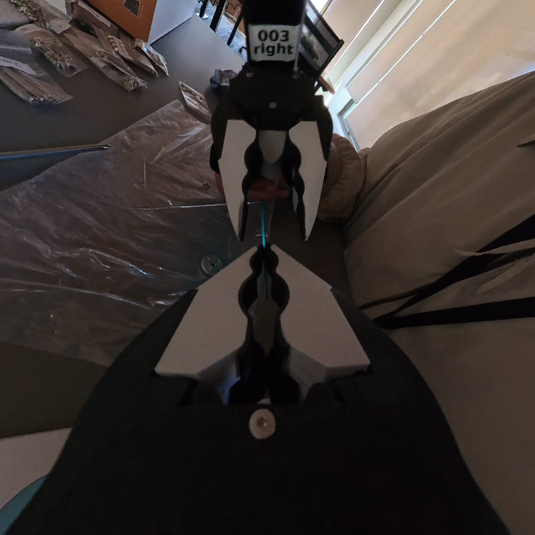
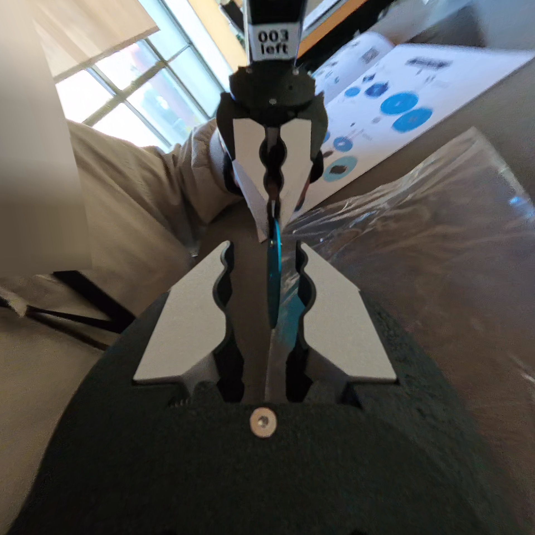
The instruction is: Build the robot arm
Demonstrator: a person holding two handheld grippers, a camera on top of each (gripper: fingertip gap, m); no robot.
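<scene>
**Left gripper** (image 1: 264,249): closed on the rim of the teal disc (image 2: 273,278), which it holds edge-on in the air above the plastic sheet (image 1: 115,231) on the table (image 1: 86,121).
**Right gripper** (image 2: 264,244): wide, with a finger either side of the disc; no contact seen.
**Handling:** the thin rim hold looks likely to pivot, so a square, centred grip is judged safest.
**Unclear:** the disc's face, and whether it has a hole. The right wrist view is blurred.

White printed labels (image 1: 272,43) on left claw (image 1: 265,246), right claw (image 2: 263,244); poster (image 2: 434,86) probably blurred.
</scene>
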